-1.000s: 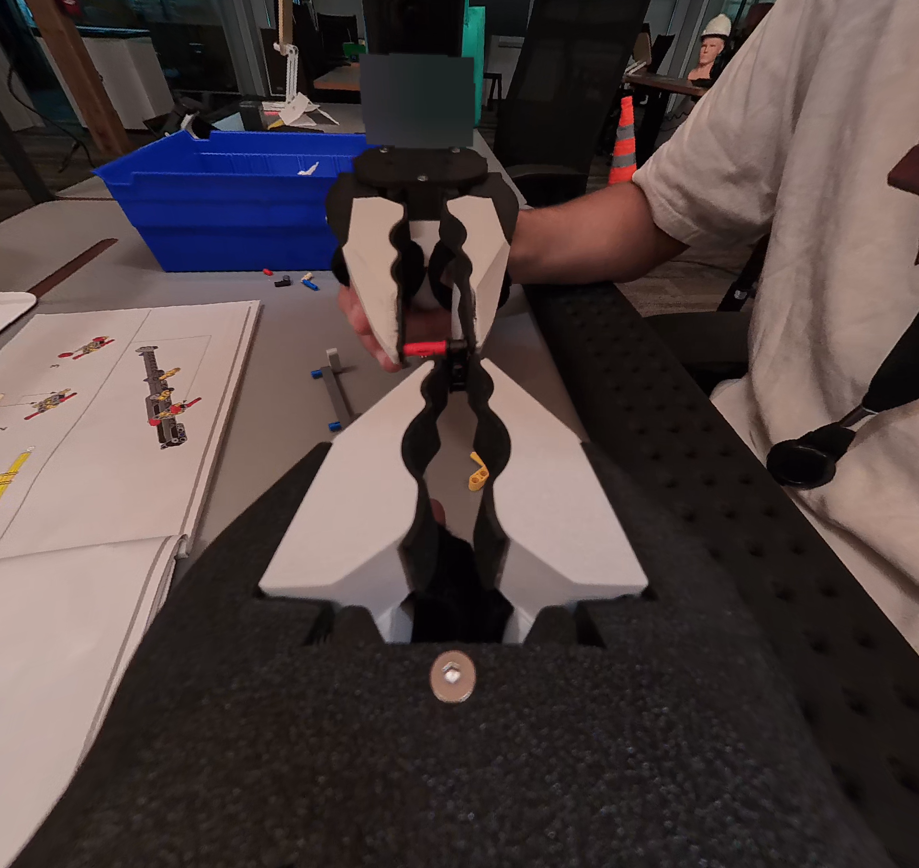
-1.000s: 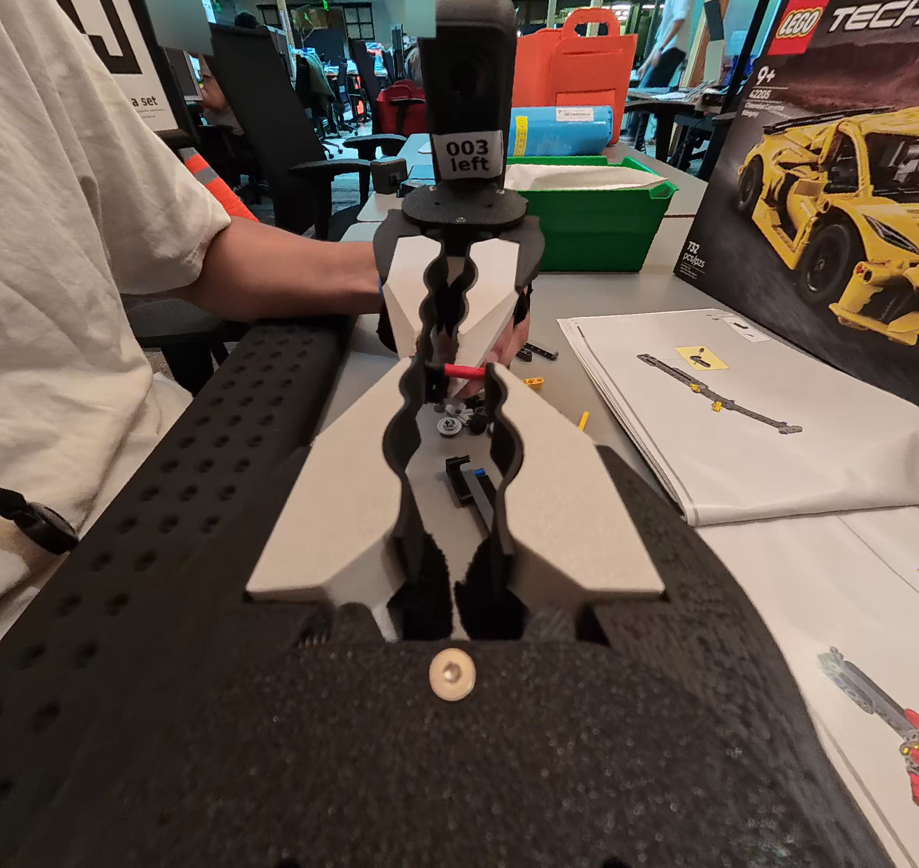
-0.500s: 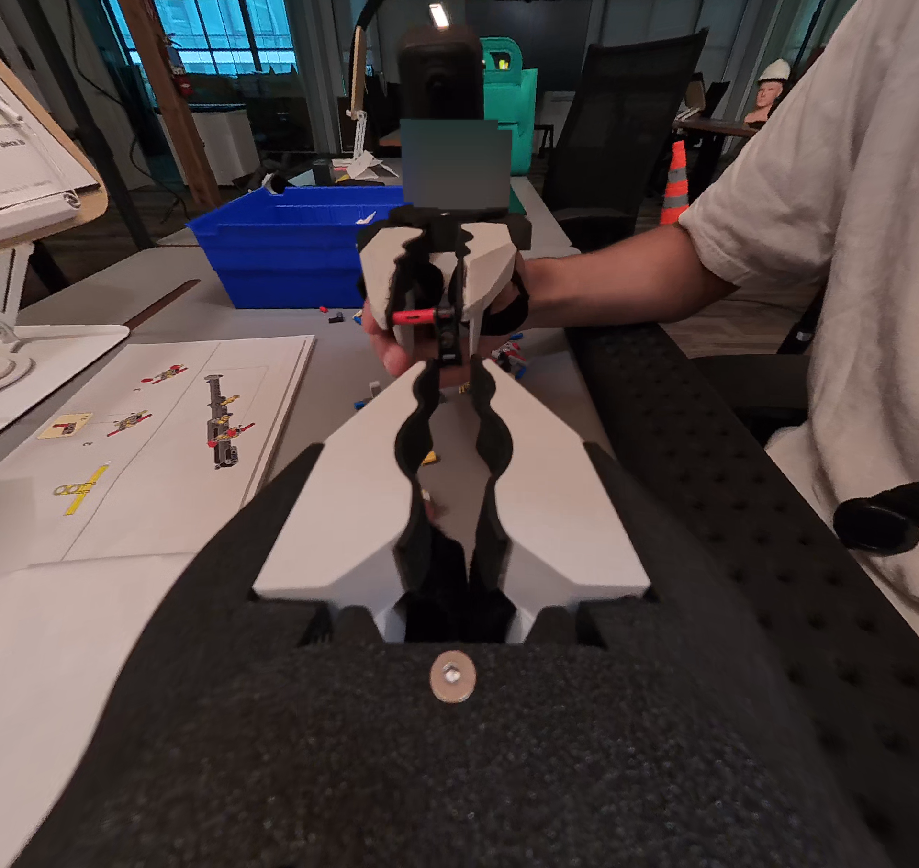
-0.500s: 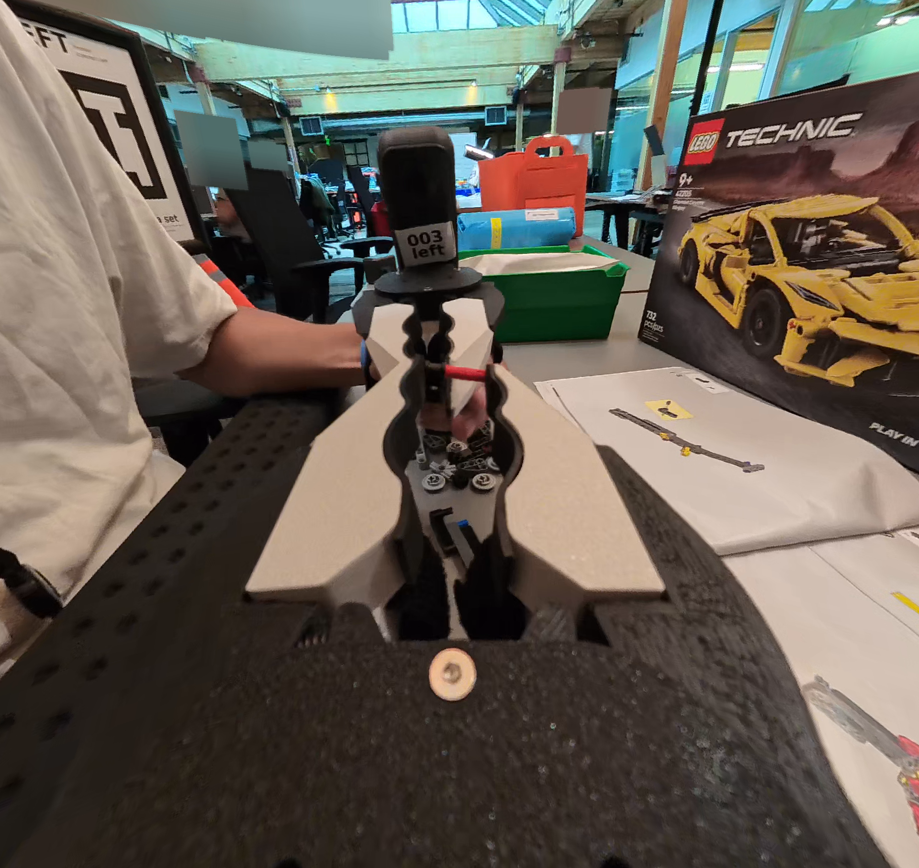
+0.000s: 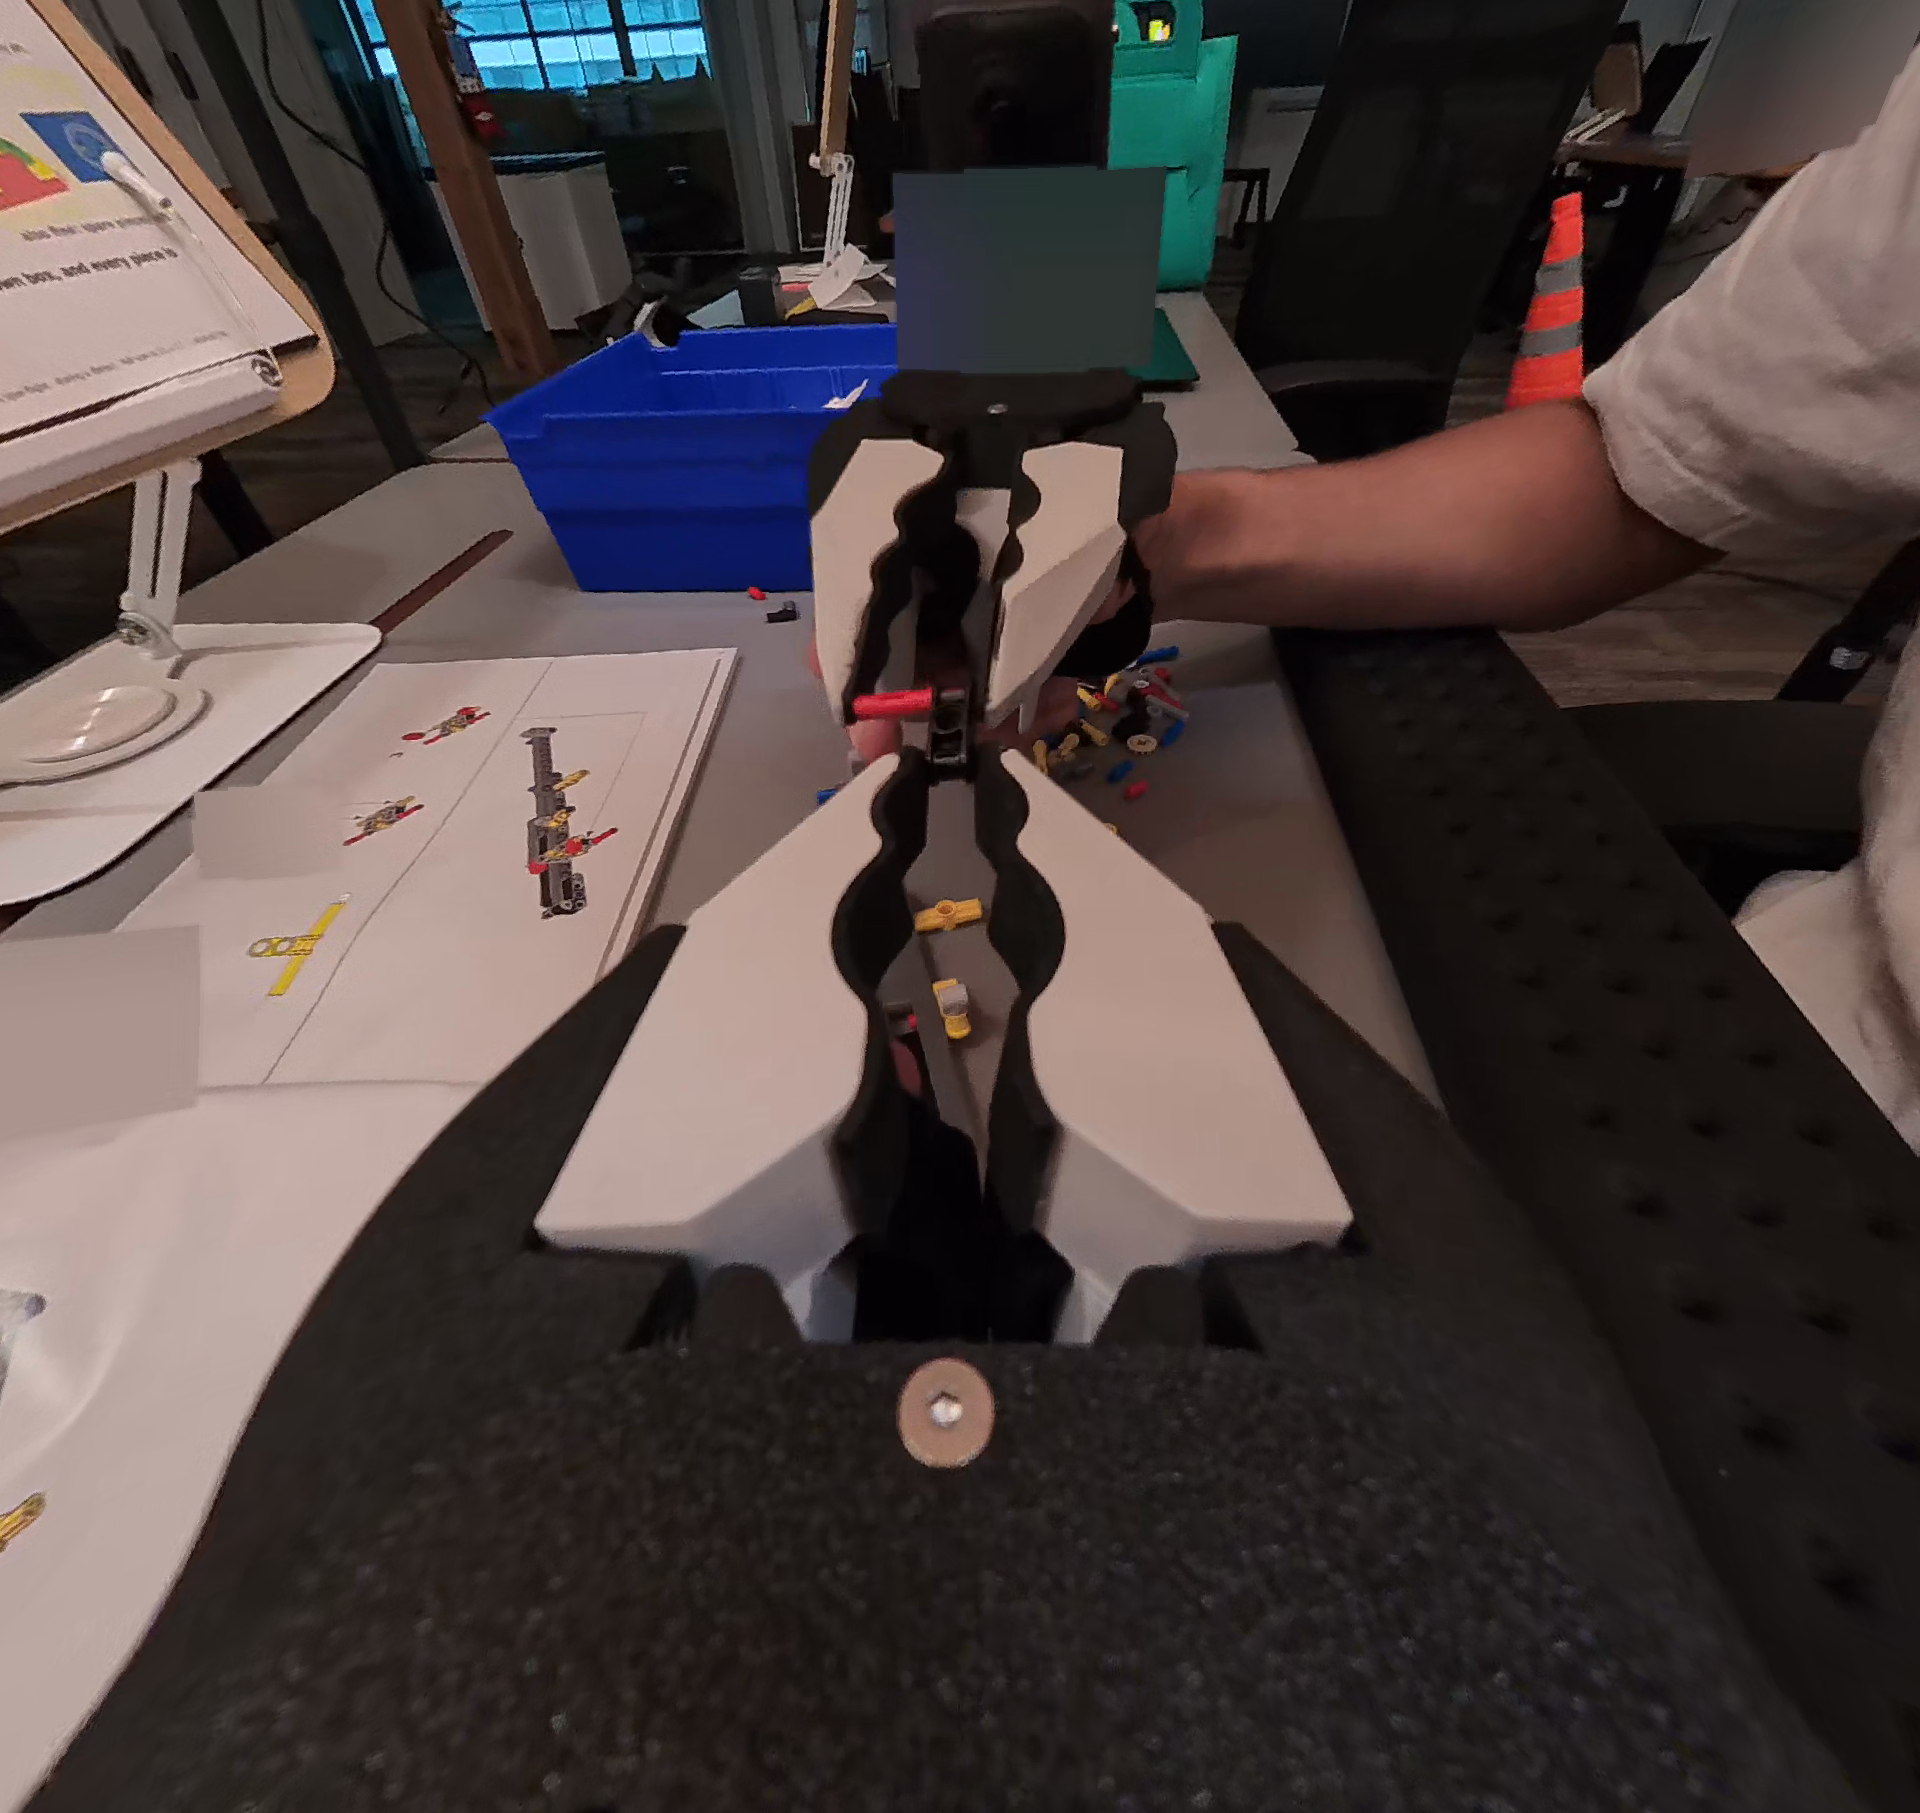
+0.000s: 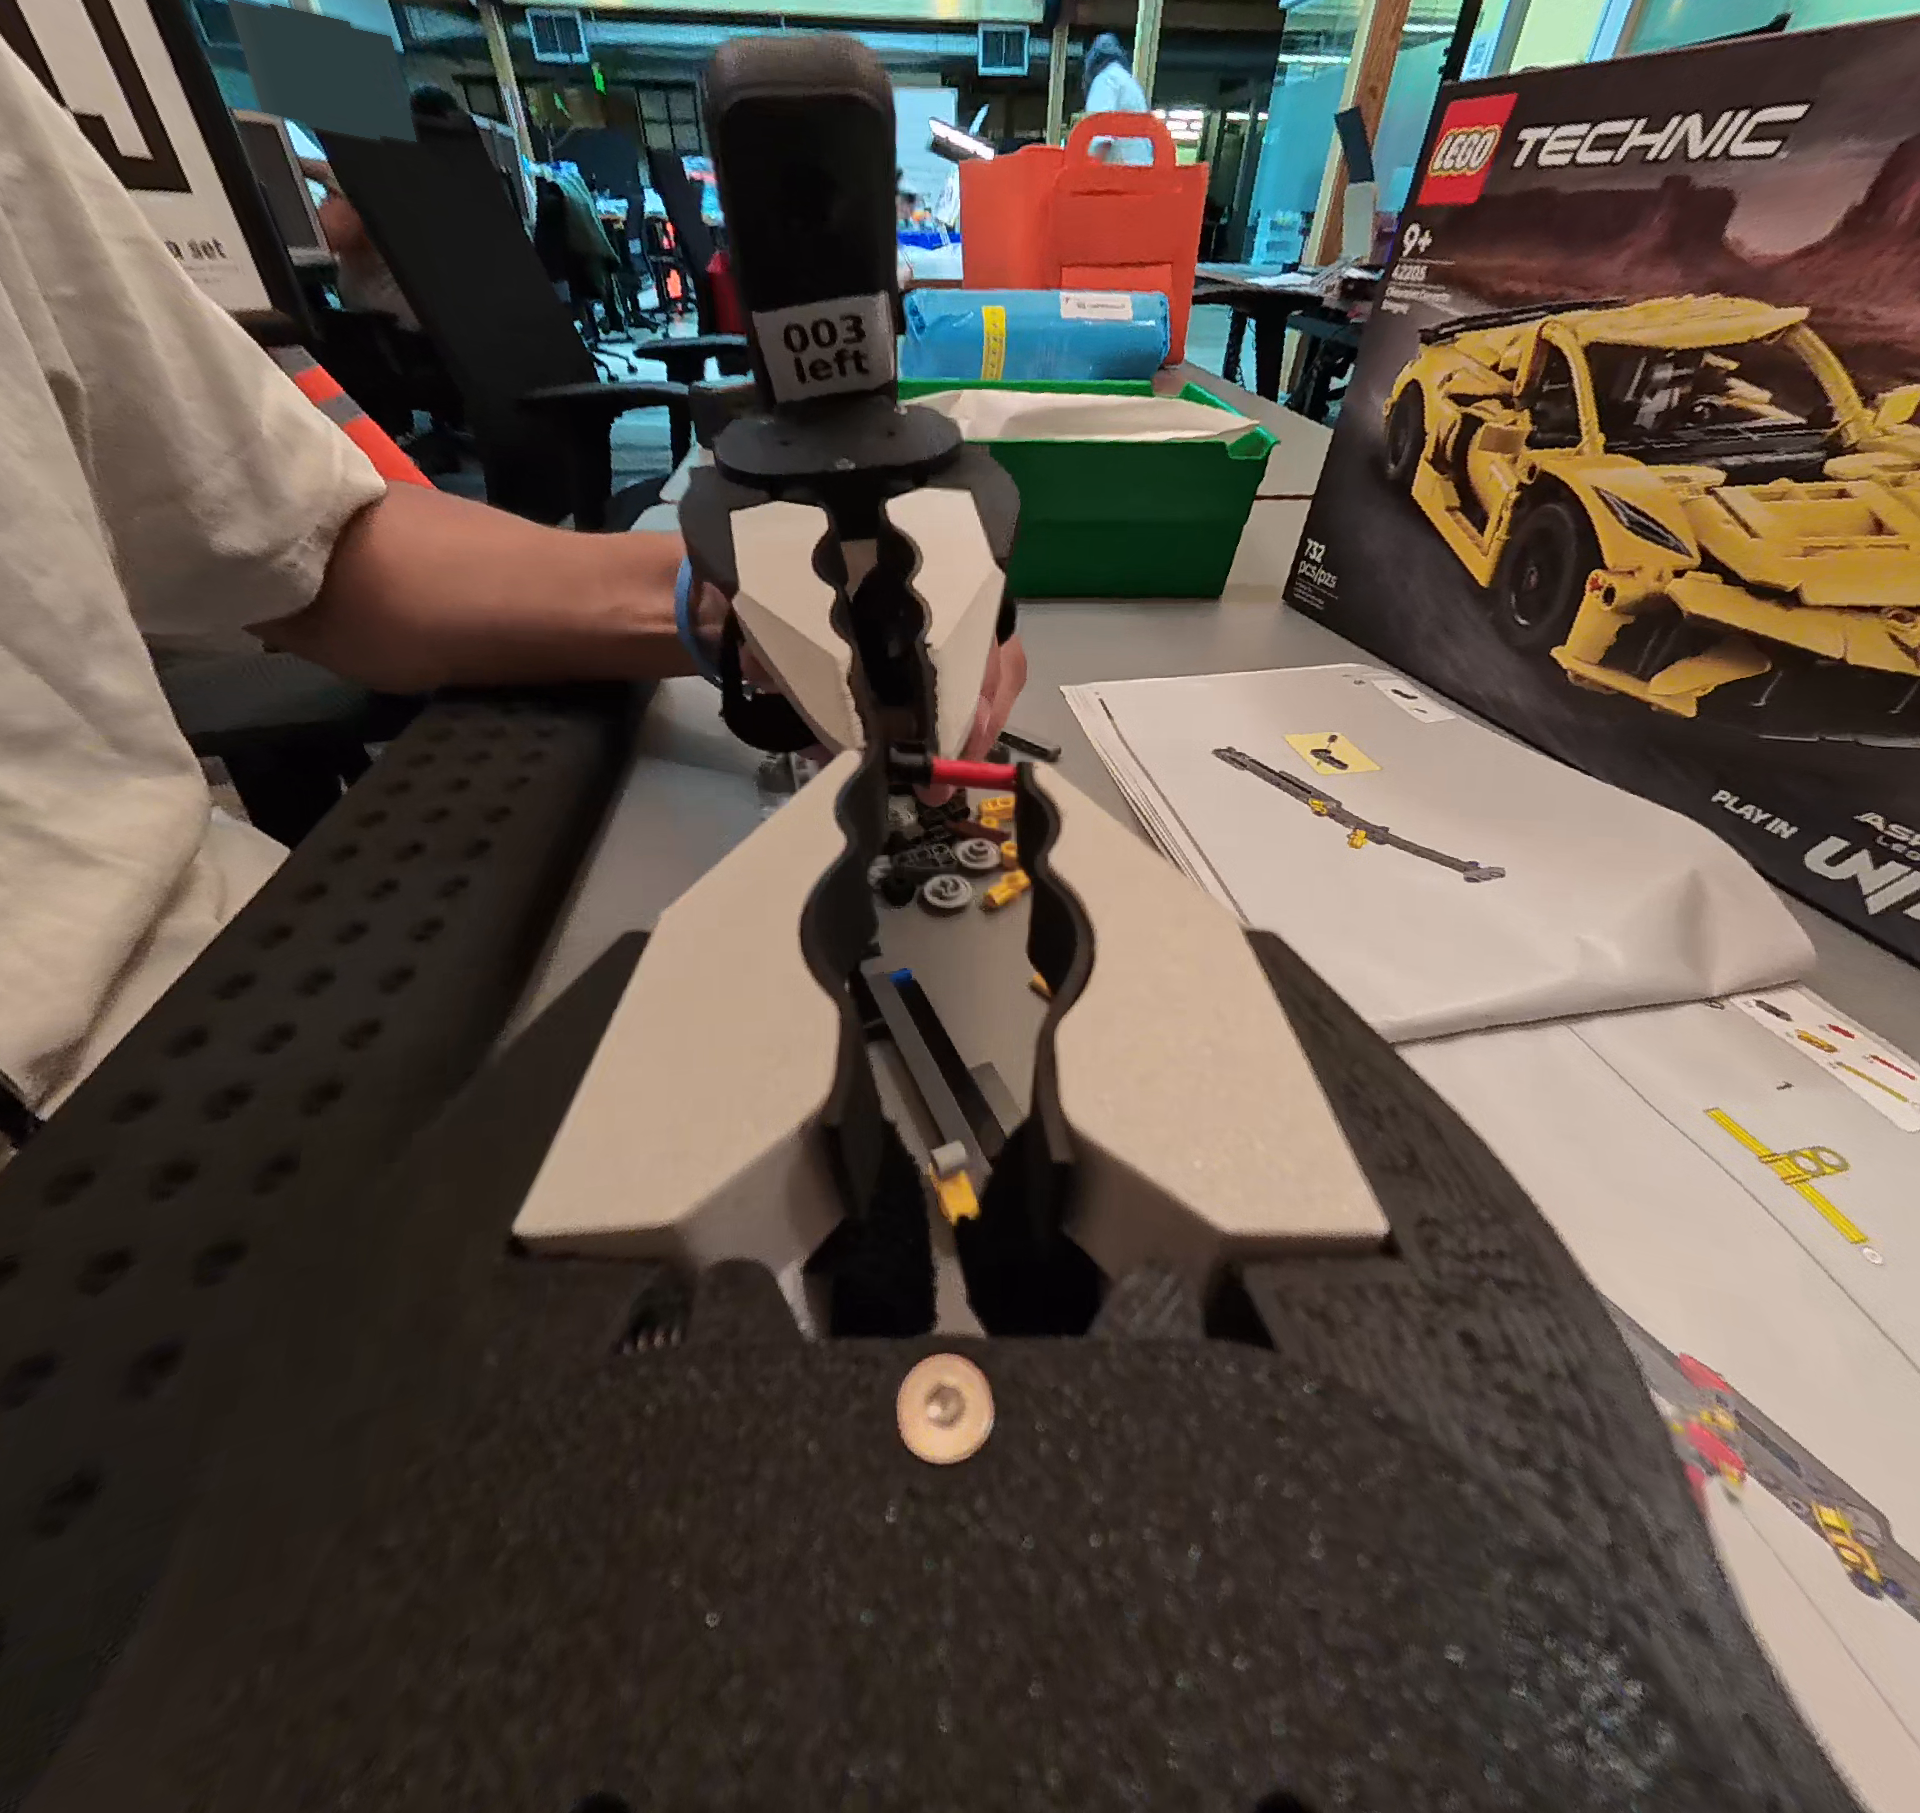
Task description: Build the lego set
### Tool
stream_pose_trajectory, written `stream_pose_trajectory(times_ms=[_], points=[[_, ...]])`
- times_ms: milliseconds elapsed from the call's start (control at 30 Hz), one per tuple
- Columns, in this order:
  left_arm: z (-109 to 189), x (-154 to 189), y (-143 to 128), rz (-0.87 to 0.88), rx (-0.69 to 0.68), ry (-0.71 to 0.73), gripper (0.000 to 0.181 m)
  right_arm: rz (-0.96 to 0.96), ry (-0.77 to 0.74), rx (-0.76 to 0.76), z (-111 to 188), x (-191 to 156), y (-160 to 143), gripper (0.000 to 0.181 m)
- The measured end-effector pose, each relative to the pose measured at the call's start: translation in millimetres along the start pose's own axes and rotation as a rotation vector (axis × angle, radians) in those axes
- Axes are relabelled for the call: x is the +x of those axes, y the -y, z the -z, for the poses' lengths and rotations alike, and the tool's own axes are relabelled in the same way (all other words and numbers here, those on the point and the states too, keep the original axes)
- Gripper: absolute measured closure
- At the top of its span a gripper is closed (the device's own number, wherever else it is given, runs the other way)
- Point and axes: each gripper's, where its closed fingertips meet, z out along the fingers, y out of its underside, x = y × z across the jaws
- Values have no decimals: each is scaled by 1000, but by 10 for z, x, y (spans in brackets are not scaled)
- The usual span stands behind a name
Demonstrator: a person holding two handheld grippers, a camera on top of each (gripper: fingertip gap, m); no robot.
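Held in mid-air above the table [image 5: 1226,828], tip to tip: left gripper [image 5: 948,771] clenched on a small black connector [image 5: 950,729], with a short red pin [image 5: 888,704] sticking out sideways from it. Right gripper [image 6: 940,781] facing it, jaws parted roughly to the pin's length, the pin lying across the gap. Hard to say from either view whether those fingers press on the pin's ends or merely frame it.

Likely handling: both parts tiny, light, rigid plastic, smooth enough to squirt out of the foam-edged pads if pinched off-centre. Best gripped on the connector's flat sides, as now, leaving its holes free; the pin better pushed along its own axis than squeezed across the shaft (round, so prone to rolling). Little risk of breakage, more of a dropped piece vanishing among the loose parts [image 5: 1117,724] below.

Long dark beam [image 6: 925,1046] lying flat on the table beneath the right gripper, instruction booklet [image 5: 468,828] open just beside.
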Motion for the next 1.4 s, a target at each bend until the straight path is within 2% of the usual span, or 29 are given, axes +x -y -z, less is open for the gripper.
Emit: stream_pose_trajectory(times_ms=[133,233,300,400,500,567,667,733,767,933,1100,1200,1300,1333,1400], points=[[-31,-48,-52,-6,-23,31,175,-14,-22,-50,10,45,-73,157],[-44,-205,-119,-116,-86,170,175,-80,-84,-91,120,201,-74,144],[-14,-370,-256,-297,-217,320,174,-163,-224,-128,295,443,-72,137],[20,-486,-367,-603,-390,474,174,-278,-616,-189,762,903,-200,132],[-46,-433,-412,-703,-452,494,174,-246,-753,-158,943,857,-206,131],[-98,-370,-430,-721,-462,474,174,-231,-769,-136,943,726,-182,138],[-248,-117,-632,-560,-511,321,175,-262,-691,-164,853,426,-228,140],[-391,201,-790,-346,-563,180,174,-226,-722,-183,917,309,-265,139],[-457,308,-835,-282,-577,157,175,-217,-733,-161,940,256,-263,140],[-657,519,-1016,-244,-656,103,174,-203,-768,-19,1006,69,-278,145],[-692,535,-1066,-188,-685,103,169,-224,-705,15,978,-2,-282,148],[-586,505,-890,-120,-616,145,150,-238,-693,14,980,-11,-306,147],[-226,495,-580,6,-465,195,149,-236,-681,15,968,-25,-309,148],[-63,529,-590,37,-462,194,151,-241,-670,7,950,-30,-325,147],[273,585,-840,32,-585,214,149,-236,-650,-7,906,-46,-340,147]])
